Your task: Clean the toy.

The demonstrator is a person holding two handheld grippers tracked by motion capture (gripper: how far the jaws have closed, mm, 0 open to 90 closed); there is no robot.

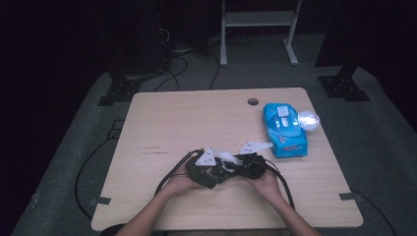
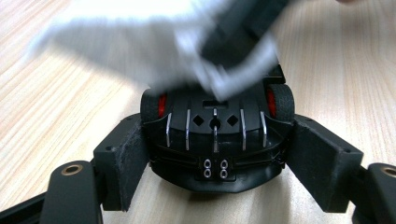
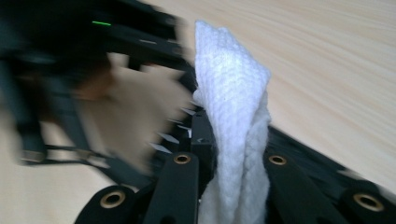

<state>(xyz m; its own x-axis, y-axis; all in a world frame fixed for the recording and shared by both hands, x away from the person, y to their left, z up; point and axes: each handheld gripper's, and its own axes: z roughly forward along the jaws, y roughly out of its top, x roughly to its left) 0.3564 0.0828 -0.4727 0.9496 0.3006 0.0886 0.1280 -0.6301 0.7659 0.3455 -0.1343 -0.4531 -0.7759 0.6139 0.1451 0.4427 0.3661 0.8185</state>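
While the left gripper (image 2: 215,154) clamps a black toy car (image 2: 215,135) by its flanks, both pads pressed against the bodywork, the car rests low on the bench (image 1: 167,118), near its six o'clock edge in the high view; the right gripper (image 3: 233,154) is clenched on a folded white wipe (image 3: 236,116), the cloth pinched upright between its jaws; in the left gripper view that wipe (image 2: 140,37) is blurred across the car's upper body, at twelve o'clock from the clamping pads, which suggests a wiping stroke in progress; judged from this, fetching the wipe and securing the car are done, and cleaning is under way; how much of the car has been covered cannot be told, as the roof is hidden behind the cloth; the blue wipe packet (image 1: 285,130) lies at two o'clock from the grippers, well apart, with a clear bulb-like object (image 1: 309,119) just beside it; remaining, in my assessment: finishing the wipe, releasing the car, and disposing of the cloth.
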